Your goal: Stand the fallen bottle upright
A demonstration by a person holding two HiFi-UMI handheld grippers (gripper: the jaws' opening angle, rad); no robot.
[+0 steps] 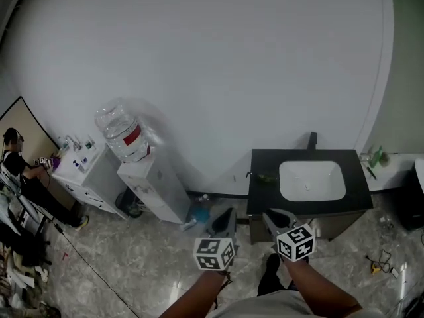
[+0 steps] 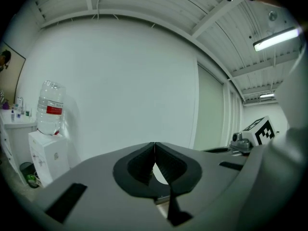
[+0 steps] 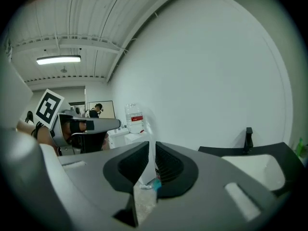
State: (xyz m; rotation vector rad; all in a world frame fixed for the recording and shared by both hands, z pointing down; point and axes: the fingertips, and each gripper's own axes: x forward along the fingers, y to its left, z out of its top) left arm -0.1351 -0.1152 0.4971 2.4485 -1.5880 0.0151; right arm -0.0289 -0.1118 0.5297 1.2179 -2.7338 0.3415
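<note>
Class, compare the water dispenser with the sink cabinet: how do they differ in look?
The water dispenser is white; the sink cabinet has a black top. The water dispenser carries a large clear bottle; the sink cabinet holds a white basin. Both stand against the white wall.

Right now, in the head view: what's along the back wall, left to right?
Person → white counter with small bottles → water dispenser with jug on top → black vanity top with white basin → green item, too small to name.
</note>
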